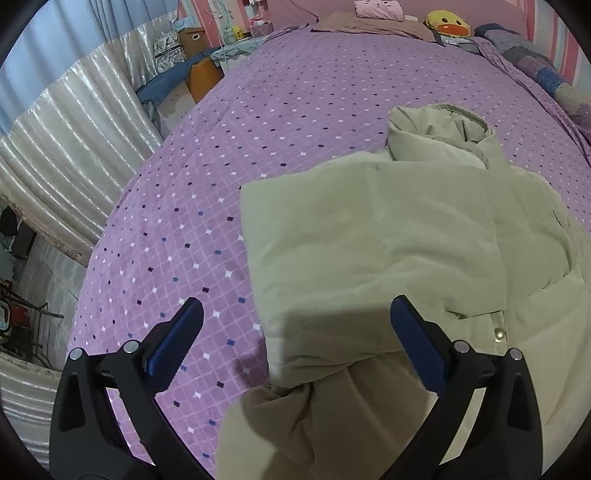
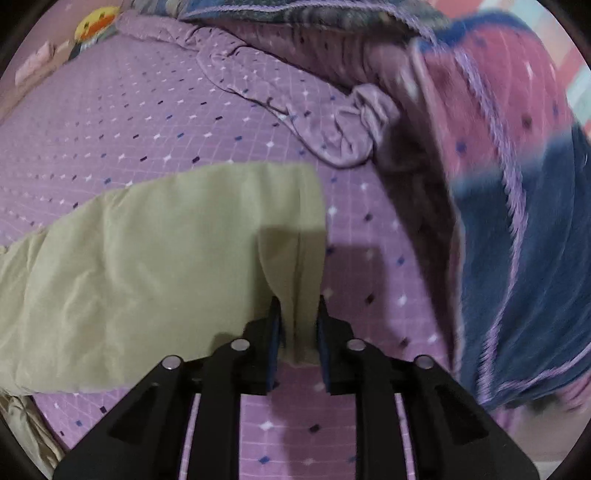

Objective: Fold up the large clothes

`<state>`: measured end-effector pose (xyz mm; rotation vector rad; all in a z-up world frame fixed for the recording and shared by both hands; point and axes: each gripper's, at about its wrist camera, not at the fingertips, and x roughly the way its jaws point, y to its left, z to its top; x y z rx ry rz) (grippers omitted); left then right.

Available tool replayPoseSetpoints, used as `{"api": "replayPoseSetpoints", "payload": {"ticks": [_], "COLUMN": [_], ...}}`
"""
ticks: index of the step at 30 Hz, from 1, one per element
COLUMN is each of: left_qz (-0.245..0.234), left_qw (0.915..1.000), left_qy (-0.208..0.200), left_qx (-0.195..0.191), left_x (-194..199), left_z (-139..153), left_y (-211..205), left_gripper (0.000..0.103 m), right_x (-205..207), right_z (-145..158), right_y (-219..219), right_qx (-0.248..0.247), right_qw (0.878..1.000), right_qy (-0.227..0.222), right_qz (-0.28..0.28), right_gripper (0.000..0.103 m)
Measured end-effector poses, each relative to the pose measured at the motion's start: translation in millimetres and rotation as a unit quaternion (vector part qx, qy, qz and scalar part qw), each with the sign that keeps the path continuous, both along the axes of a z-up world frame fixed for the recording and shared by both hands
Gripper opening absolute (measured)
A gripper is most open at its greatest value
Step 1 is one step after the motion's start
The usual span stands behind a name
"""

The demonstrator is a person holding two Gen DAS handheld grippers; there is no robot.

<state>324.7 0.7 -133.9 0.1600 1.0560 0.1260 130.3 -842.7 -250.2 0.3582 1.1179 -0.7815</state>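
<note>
A pale green padded coat lies on the purple patterned bedsheet, partly folded, its hood at the far end. My left gripper is open and empty, hovering over the coat's near left edge. In the right wrist view the coat's sleeve stretches to the left. My right gripper is shut on the sleeve's cuff end and holds it just above the sheet.
A folded blue and pink blanket lies close on the right. Pillows and a yellow duck toy sit at the bed's head. Silver curtains and boxes stand beyond the bed's left edge.
</note>
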Motion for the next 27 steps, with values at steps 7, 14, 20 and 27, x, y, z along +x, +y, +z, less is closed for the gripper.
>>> {"api": "replayPoseSetpoints", "payload": {"ticks": [7, 14, 20, 27], "left_qz": [-0.006, 0.002, 0.0, 0.01], "left_qw": [0.9999, 0.9997, 0.9976, 0.9927], "left_qy": [-0.003, -0.001, 0.007, 0.036], "left_qx": [0.007, -0.026, -0.069, -0.115], "left_x": [-2.6, -1.6, 15.8, 31.2], "left_z": [1.2, -4.4, -24.3, -69.0], "left_y": [-1.4, -0.1, -0.9, 10.9], "left_gripper": [0.1, 0.1, 0.1, 0.1], "right_x": [-63.7, -63.8, -56.8, -26.4], "right_z": [17.9, -37.1, -63.2, -52.6], "right_y": [-2.1, -7.1, 0.4, 13.0], "right_qx": [0.069, 0.222, 0.239, 0.186], "right_qw": [0.974, 0.91, 0.89, 0.926], "right_qy": [-0.184, -0.27, -0.286, -0.275], "right_qz": [-0.111, -0.222, -0.262, -0.178], "right_gripper": [0.083, 0.083, 0.087, 0.059]}}
